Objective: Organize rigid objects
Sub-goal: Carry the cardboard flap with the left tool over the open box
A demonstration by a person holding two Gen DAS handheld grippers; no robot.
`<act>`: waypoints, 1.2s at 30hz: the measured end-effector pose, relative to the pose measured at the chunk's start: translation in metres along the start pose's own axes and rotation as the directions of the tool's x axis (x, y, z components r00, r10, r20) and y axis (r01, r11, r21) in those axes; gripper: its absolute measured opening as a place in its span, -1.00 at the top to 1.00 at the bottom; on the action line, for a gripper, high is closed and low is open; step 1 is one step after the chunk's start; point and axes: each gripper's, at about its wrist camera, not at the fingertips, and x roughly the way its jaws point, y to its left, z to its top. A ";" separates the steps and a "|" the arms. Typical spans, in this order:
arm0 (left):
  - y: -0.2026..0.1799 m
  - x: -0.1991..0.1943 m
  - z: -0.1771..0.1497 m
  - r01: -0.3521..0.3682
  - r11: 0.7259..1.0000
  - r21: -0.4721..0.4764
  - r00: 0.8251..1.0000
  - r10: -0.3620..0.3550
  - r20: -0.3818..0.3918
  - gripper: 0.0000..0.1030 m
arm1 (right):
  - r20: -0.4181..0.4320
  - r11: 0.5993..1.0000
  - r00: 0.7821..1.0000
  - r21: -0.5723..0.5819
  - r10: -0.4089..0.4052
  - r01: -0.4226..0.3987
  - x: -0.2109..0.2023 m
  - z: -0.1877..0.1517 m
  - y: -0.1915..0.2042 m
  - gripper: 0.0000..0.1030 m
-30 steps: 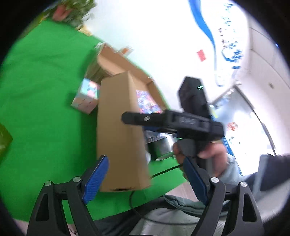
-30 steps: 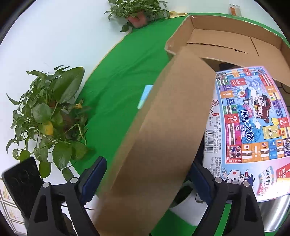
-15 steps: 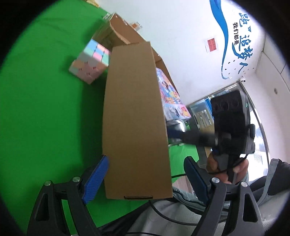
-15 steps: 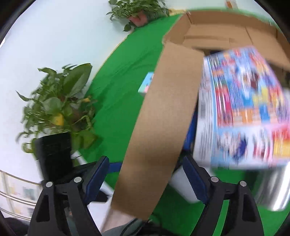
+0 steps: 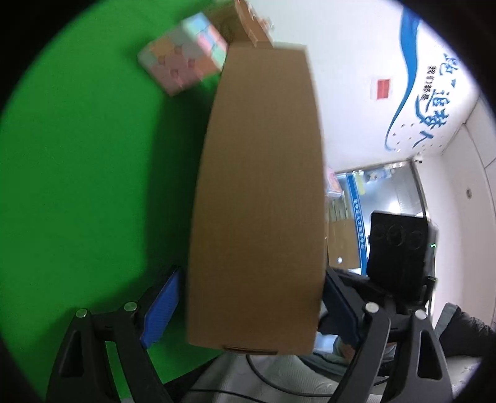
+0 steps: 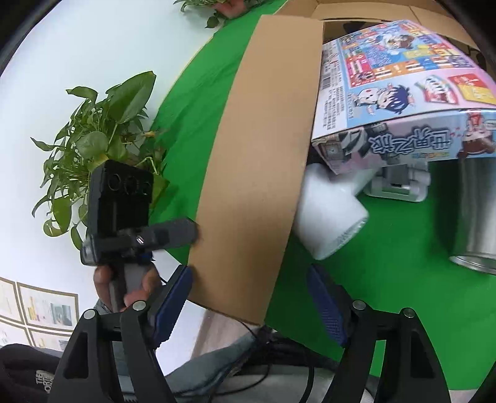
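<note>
The left hand-held gripper [image 5: 248, 307] stands spread around the cardboard flap [image 5: 260, 192]. The right hand-held gripper [image 6: 248, 297] is closing, pads not yet pressing the flap between them. Right of the flap lies a game box [image 6: 400, 86].

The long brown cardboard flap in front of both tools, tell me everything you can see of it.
The long plain brown cardboard flap looks like stiff corrugated board with a straight near edge and a small slot cut in it. It runs away from the cameras towards the open cardboard box, above the green cloth. Its near end sits between the left tool fingers; whether they grip it is unclear. The right tool is closing around it.
</note>
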 end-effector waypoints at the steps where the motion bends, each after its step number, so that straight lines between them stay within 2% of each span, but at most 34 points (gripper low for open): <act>1: -0.003 0.001 0.000 -0.013 1.000 0.009 1.000 0.013 0.003 -0.65 | -0.015 1.000 1.000 -0.014 0.009 -0.010 0.004 -0.001 0.004 -0.35; 3: -0.005 0.000 -0.002 -0.030 0.999 0.024 0.999 0.029 0.015 -0.64 | -0.021 0.998 0.998 -0.030 0.057 -0.057 0.007 0.000 0.012 -0.12; 4: -0.006 -0.001 -0.003 -0.037 0.999 0.030 0.999 0.036 0.026 -0.65 | -0.021 0.997 0.998 -0.053 0.054 -0.055 0.007 -0.002 0.017 -0.08; 8: -0.017 -0.014 -0.010 -0.069 0.997 0.047 0.994 0.065 0.085 -0.65 | -0.005 0.994 0.997 -0.086 0.073 -0.073 0.005 -0.004 0.026 -0.09; 12: -0.043 -0.037 -0.014 -0.117 0.988 0.101 0.980 0.098 0.175 -0.65 | 0.039 0.979 0.992 -0.172 0.118 -0.110 -0.012 -0.001 0.045 -0.08; 17: -0.080 -0.051 0.004 -0.171 0.969 0.180 0.961 0.124 0.246 -0.65 | 0.111 0.953 0.978 -0.269 0.177 -0.142 -0.048 0.017 0.056 -0.08; 23: -0.133 -0.045 0.052 -0.232 0.932 0.280 0.948 0.151 0.281 -0.65 | 0.200 0.933 0.955 -0.330 0.220 -0.145 -0.094 0.055 0.053 -0.08; 27: -0.165 -0.027 0.100 -0.259 0.905 0.338 0.947 0.169 0.272 -0.65 | 0.234 0.931 0.943 -0.333 0.236 -0.150 -0.121 0.092 0.042 -0.08; 32: -0.173 -0.016 0.150 -0.251 0.897 0.365 0.954 0.167 0.248 -0.65 | 0.258 0.937 0.939 -0.320 0.226 -0.138 -0.152 0.149 0.026 -0.08; 36: -0.179 0.001 0.196 -0.246 0.903 0.351 0.959 0.175 0.223 -0.65 | 0.258 0.946 0.940 -0.290 0.222 -0.144 -0.159 0.197 0.012 -0.08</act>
